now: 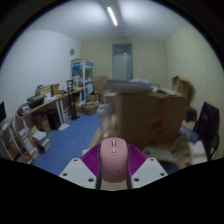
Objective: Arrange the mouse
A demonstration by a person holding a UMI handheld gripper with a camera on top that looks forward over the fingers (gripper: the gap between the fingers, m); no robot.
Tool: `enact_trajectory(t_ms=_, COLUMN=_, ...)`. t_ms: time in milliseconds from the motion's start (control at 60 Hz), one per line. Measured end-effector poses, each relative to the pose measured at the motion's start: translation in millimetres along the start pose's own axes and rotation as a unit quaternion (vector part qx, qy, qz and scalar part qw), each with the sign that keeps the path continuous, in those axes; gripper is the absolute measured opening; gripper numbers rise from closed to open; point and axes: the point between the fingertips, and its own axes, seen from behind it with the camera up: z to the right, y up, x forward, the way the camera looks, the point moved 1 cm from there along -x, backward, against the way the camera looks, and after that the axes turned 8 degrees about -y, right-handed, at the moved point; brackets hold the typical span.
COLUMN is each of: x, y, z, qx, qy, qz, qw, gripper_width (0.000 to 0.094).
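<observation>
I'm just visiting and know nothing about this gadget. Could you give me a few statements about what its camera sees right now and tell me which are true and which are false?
1. A mouse sits between the gripper's two fingers. True.
2. The mouse is lying on a desk. False: it is lifted up, with the open room beyond it and no surface under it in view.
3. A long ceiling light is lit overhead. True.
4. The room beyond is bare. False: large cardboard boxes stand ahead and cluttered shelves line one wall.
5. The floor is blue. True.
6. The fingers are spread wide with nothing in them. False: their pads press on the mouse.
</observation>
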Motion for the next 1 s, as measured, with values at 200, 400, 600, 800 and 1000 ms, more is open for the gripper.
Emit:
enact_trajectory(t_ms=200, x=50.0, y=-23.6, z=180.8, qx=-0.005, qy=-0.062, qz=-0.020, qw=0.998, gripper_width=0.0334)
enact_trajectory(t_ms=400, x=100.3, y=-154.1, z=235.3, qx=0.014, qy=-0.055, qz=-0.113, qw=0.992, gripper_width=0.0336)
enact_trajectory(t_ms=600, x=109.1, y=-200.7, z=229.8, qx=0.007, qy=-0.048, qz=-0.134, qw=0.990, gripper_width=0.0360)
enact_trajectory(t_ms=800, x=104.8, y=-201.8, z=222.4, qx=0.014, qy=-0.029, qz=-0.176, qw=0.984, gripper_width=0.0680)
enact_trajectory(t_ms=1000, x=60.9, y=-183.9, z=212.4, qx=0.034, qy=-0.047, qz=-0.208, qw=0.976, gripper_width=0.0839)
